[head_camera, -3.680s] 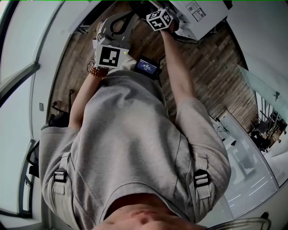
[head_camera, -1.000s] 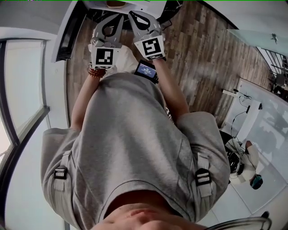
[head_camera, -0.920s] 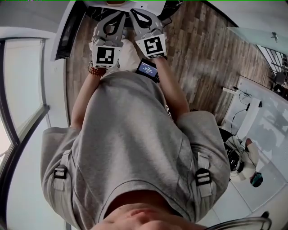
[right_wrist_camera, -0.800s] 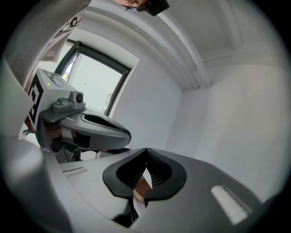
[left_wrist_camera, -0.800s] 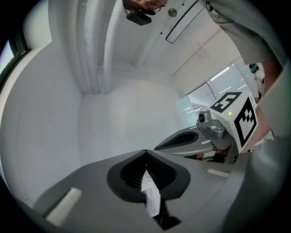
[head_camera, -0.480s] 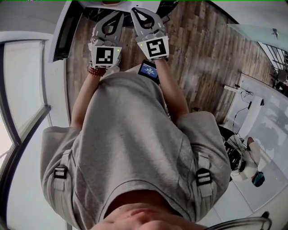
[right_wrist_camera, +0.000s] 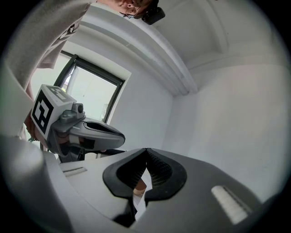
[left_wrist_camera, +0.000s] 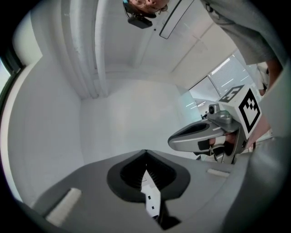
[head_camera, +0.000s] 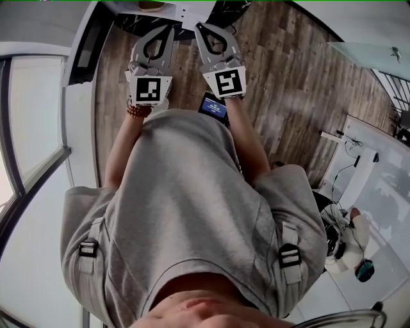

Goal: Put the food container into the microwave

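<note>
Food container (head_camera: 152, 5): pale tub with brown contents, cut off by the far edge of the head view. It sits on what looks like a white bench (head_camera: 184, 11). Not picked up yet.

Left gripper (head_camera: 161, 32): just short of the container, tip aimed at it, not touching. Fingers (left_wrist_camera: 132, 170) pressed together, nothing pinched; only pale background shows through the slit.

Right gripper (head_camera: 206, 31): level with the left one, on the container's right. Fingers (right_wrist_camera: 161, 170) also pressed together and empty.

Judgement: approach stage. Held level and side by side, the pair is probably set to take the tub from two sides and keep the food flat. The fingers must spread first.

Microwave: not identified. A dark panel (head_camera: 90, 45) left of the container may belong to it; cannot tell.
</note>
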The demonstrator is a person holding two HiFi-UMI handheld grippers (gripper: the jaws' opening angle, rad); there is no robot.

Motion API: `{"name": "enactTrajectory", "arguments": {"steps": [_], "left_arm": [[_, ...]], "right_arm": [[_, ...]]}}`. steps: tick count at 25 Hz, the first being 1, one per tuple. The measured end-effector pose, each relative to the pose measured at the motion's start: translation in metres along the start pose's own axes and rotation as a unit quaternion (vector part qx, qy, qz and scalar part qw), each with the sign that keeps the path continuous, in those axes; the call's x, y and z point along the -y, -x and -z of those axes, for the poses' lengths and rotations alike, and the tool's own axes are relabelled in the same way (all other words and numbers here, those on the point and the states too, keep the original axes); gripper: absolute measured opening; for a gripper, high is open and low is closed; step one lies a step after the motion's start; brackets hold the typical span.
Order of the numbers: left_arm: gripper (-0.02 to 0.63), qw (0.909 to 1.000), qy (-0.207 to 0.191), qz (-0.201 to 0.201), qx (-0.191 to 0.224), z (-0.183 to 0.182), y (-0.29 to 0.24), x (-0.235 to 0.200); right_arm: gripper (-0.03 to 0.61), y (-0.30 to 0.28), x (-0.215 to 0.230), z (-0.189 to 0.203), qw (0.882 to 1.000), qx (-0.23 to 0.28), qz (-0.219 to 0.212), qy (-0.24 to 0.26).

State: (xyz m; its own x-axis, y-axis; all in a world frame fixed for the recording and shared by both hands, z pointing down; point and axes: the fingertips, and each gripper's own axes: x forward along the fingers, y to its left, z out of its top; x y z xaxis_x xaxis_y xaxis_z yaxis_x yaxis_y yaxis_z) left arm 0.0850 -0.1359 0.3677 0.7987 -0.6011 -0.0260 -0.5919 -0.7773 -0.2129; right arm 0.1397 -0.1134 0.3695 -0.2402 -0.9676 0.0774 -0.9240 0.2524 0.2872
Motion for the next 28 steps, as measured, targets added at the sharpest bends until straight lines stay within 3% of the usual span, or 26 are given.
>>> {"name": "enactTrajectory", "arguments": {"steps": [8,12,28], "left_arm": [[-0.002,0.9998,0.013,-0.009,-0.013,-0.005,0.020,0.059],[-0.002,0.9999,0.003,-0.013,-0.001,-0.016,0.033,0.079],[-0.002,0.9915,-0.002,-0.127,-0.029,-0.008,0.136,0.089]], "right_arm": [[0.014,0.061,0.003,0.008,1.000,0.006,-0.020,-0.010],[0.014,0.082,0.002,0.011,0.999,0.008,-0.034,-0.004],[0.014,0.127,-0.083,0.019,0.986,0.023,-0.164,0.006]]}}
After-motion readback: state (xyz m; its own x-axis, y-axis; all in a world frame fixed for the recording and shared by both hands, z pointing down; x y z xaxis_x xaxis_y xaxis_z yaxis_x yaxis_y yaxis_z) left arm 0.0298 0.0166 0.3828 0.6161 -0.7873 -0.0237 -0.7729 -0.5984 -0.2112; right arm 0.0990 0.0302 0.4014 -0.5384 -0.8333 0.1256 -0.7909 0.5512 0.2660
